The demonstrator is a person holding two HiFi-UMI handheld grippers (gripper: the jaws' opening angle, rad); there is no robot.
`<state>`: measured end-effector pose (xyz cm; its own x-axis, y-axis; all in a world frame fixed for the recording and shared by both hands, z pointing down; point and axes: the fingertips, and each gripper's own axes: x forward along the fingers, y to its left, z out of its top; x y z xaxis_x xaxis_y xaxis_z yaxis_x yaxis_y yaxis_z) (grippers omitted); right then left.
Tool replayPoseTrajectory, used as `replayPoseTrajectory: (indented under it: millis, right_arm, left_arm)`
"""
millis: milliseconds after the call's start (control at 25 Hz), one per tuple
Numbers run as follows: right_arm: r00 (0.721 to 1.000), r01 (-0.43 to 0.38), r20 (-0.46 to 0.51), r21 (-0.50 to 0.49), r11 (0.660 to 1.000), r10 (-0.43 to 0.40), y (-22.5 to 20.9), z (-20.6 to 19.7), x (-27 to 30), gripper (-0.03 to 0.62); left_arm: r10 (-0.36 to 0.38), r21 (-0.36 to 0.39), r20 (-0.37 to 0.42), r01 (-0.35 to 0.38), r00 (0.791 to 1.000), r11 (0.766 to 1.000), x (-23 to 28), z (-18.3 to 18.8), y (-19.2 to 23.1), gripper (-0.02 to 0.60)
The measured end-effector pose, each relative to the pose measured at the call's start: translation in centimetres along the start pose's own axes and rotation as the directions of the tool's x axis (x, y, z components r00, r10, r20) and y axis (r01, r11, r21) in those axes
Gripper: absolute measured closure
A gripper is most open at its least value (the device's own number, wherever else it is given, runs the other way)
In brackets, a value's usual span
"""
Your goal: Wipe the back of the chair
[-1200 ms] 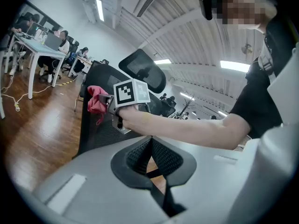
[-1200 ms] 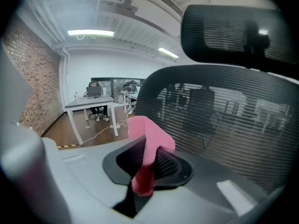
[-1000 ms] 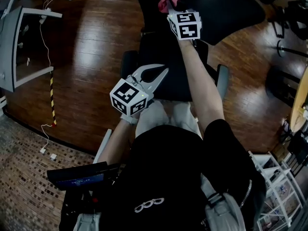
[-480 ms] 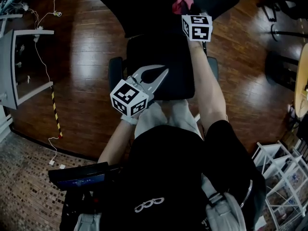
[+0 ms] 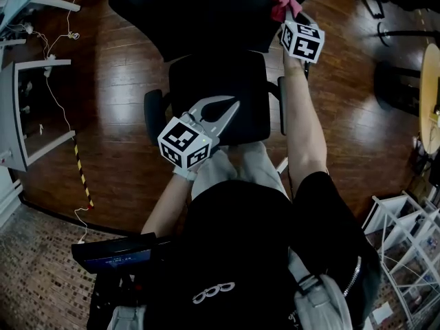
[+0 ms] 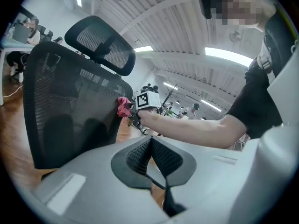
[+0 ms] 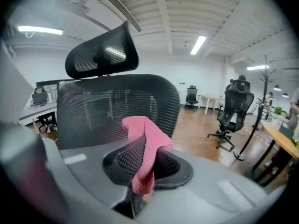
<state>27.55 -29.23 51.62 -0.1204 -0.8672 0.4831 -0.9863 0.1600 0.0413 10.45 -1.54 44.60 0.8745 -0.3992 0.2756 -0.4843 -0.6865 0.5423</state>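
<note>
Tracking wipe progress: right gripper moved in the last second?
Yes. Right gripper and pink cloth slid rightward along the chair back, now near its right edge.

The chair back (image 7: 117,104) stands broad just ahead of the right gripper (image 7: 142,166) and its cloth (image 7: 145,141), with the headrest (image 7: 100,55) above. Open floor (image 7: 196,125) lies past the back's right edge. The person's right forearm (image 6: 187,127) crosses before the left gripper (image 6: 152,160), and armrests (image 5: 152,112) flank the seat (image 5: 220,88).

Pink cloth (image 7: 145,141) at mesh chair back (image 7: 93,111)
</note>
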Motion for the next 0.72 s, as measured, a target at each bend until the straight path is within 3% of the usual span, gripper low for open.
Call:
replayPoseTrajectory:
  millis: [160,280,480,720]
  right_arm:
    - [0.995,0.099,0.008,0.066,0.993,-0.100,-4.5,0.3,-1.3,0.556]
    - [0.994,0.110,0.010,0.065,0.992,-0.111,-5.3,0.8,-1.6,0.556]
    - [0.998,0.058,0.023,0.016,0.998,-0.058,-1.8,2.1,-0.3,0.556]
    - [0.999,-0.042,0.021,-0.049,0.998,0.043,5.7,3.6,1.8,0.556]
  left_arm:
    - [-0.013,0.006,0.004,0.013,1.000,1.000,0.2,0.0,-0.5,0.591]
    - [-0.014,0.005,0.008,0.013,1.000,1.000,0.1,-0.1,-0.6,0.591]
    - [-0.007,0.004,0.020,0.007,1.000,1.000,-0.4,0.0,-0.5,0.591]
    - [0.032,-0.010,0.051,-0.032,0.998,0.999,-2.7,0.3,0.6,0.591]
